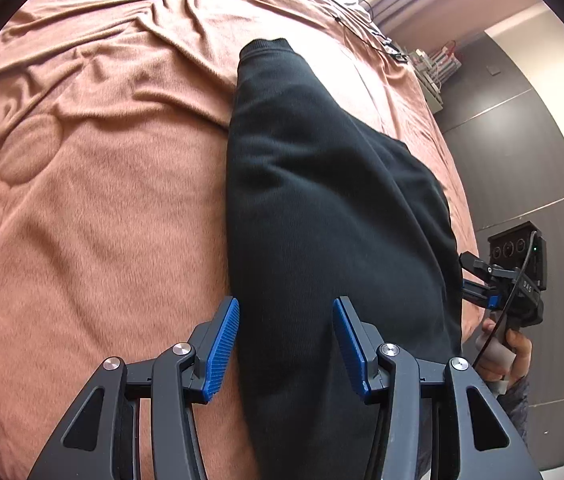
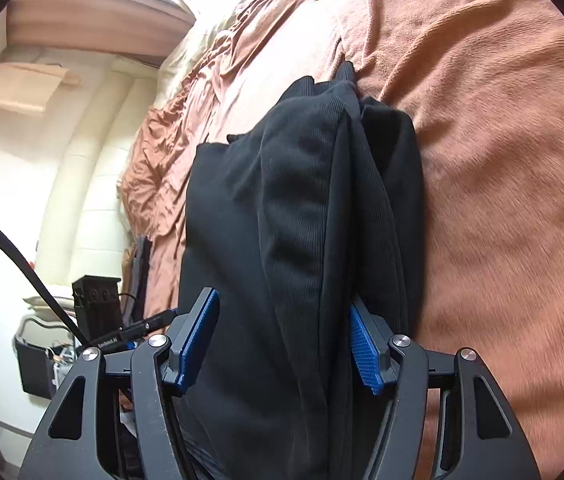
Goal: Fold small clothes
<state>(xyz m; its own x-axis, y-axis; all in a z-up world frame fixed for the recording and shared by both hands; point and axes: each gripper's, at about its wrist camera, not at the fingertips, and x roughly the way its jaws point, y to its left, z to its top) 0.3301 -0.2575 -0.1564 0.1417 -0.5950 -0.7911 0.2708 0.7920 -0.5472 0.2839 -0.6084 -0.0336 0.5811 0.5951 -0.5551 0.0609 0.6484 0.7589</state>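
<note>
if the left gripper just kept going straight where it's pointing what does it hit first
The black garment. It already lies between the open fingers of the left gripper and stretches ahead along that line; the brown bedspread lies beneath, though depth is unclear.

I'm looking at one black garment (image 1: 321,200), a sweatshirt-type knit with a fine ribbed texture, lying on the pinkish-brown blanket (image 1: 102,220). It's sitting bunched into a long narrow bundle running away from me, ribbed cuff or hem at the far end. From the right wrist view it's (image 2: 301,220) looking layered, several soft folds stacking lengthwise, near the bed's edge.
</note>
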